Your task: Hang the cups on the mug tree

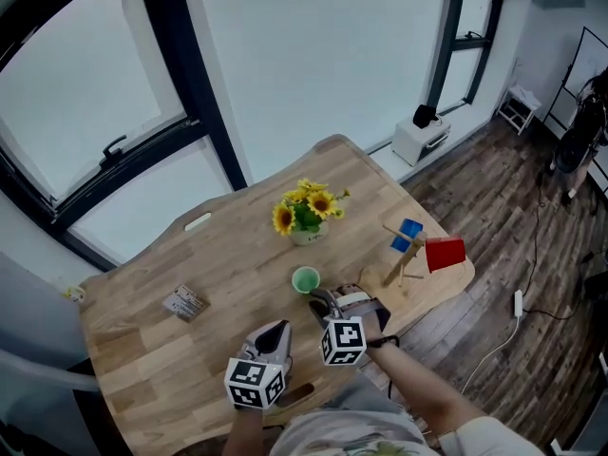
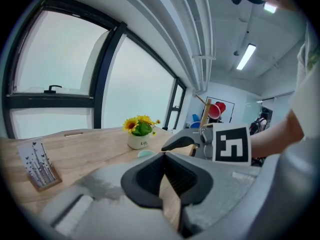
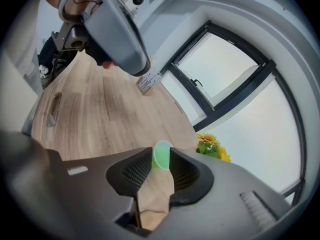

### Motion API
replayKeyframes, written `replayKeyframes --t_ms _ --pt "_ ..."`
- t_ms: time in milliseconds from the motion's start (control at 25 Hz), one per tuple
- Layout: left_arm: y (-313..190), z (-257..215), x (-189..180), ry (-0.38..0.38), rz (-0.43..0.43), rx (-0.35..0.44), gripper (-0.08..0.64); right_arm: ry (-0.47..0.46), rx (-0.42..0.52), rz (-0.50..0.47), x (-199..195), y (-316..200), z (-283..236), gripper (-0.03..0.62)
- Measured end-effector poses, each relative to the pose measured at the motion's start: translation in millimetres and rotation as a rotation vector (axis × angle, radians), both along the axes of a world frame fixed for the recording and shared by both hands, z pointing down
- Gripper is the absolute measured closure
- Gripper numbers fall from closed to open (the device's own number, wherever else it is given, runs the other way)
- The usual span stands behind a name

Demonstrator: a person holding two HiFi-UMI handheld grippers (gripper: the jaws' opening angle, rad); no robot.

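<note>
A small green cup (image 1: pixel 305 279) stands upright on the wooden table (image 1: pixel 218 255), in front of the flower pot. My right gripper (image 1: pixel 323 302) is just short of it and open; in the right gripper view the green cup (image 3: pixel 161 155) shows beyond the gap between the tips of the right gripper (image 3: pixel 161 160), untouched. The wooden mug tree (image 1: pixel 403 259) stands at the table's right end with a blue cup (image 1: pixel 408 234) and a red cup (image 1: pixel 445 253) hanging on it. My left gripper (image 1: pixel 275 331) hovers nearer the front edge, its tips together and nothing in the left gripper (image 2: pixel 164 154).
A white pot of sunflowers (image 1: pixel 307 212) sits mid-table behind the green cup. A small printed card (image 1: pixel 184 302) lies to the left. The table's right edge is close to the mug tree; a white appliance (image 1: pixel 421 136) stands on the floor by the window.
</note>
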State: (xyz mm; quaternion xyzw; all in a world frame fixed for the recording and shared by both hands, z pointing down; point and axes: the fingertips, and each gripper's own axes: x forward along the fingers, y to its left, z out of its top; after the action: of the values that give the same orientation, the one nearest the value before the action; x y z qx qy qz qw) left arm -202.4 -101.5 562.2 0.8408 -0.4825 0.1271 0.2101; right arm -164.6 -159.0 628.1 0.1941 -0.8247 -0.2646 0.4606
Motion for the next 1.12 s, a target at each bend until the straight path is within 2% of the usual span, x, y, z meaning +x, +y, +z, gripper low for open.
replayKeyframes --t_ms 360,720,880,1120 --pt "-32.6 18.0 -5.8 0.015 -0.02 -0.038 0.558 0.062 -0.059 -0.04 -13.3 -21.3 37.7 0.496" --pt "-37.4 34.4 -14.0 0.016 -0.046 -0.082 0.558 0.097 -0.139 -0.052 -17.7 -26.2 59.5 0.531" --pt "-38.0 36.7 -15.7 0.017 -0.048 -0.088 0.558 0.096 -0.135 -0.051 -18.2 -26.5 60.4 0.569" --pt "-36.7 36.9 -15.5 0.015 -0.044 -0.09 0.558 0.081 -0.141 -0.036 -15.9 -25.8 55.9 0.572"
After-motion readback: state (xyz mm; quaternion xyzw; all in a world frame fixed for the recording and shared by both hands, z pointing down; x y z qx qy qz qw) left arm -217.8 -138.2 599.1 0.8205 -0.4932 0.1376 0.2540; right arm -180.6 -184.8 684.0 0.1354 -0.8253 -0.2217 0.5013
